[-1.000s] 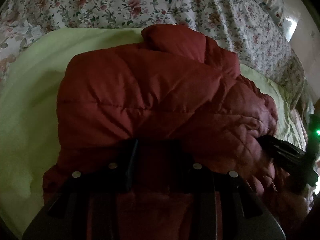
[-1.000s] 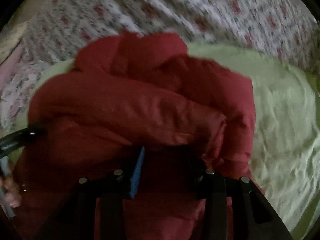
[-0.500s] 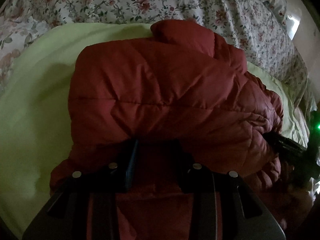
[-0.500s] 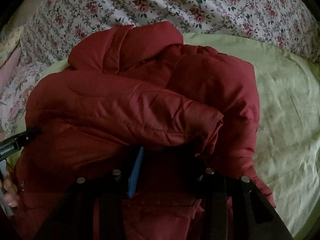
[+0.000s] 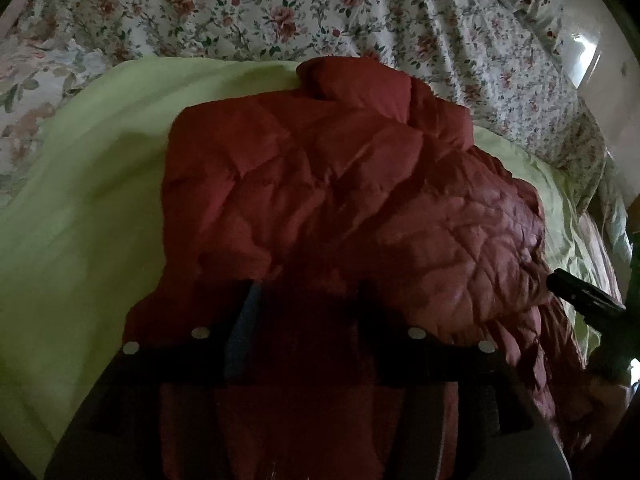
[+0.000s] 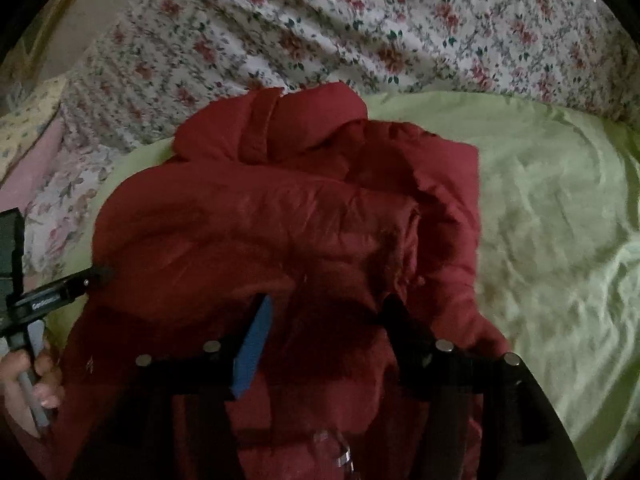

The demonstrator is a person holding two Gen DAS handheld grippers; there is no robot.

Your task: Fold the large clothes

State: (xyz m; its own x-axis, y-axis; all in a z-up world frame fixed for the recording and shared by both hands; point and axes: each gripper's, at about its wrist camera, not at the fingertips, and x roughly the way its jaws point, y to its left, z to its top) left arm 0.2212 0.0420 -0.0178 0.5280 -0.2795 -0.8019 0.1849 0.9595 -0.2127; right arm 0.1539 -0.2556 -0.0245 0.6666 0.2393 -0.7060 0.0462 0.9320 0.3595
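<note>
A flowered bedspread (image 5: pixel 280 12) covers the bed, filling the view from nine round to three o'clock. On it lies a pale green sheet (image 5: pixel 72 220), wrinkled at three o'clock from the right side. The red quilted jacket (image 5: pixel 320 184) sits bunched in the middle of that sheet, collar at twelve o'clock. The left gripper (image 5: pixel 304 304) stands at six o'clock, fingers spread with jacket cloth between them; whether they pinch it, I cannot tell. The right gripper (image 6: pixel 324 312) stands likewise, blue pad (image 6: pixel 252 348) showing, fingers apart, grip unclear.
</note>
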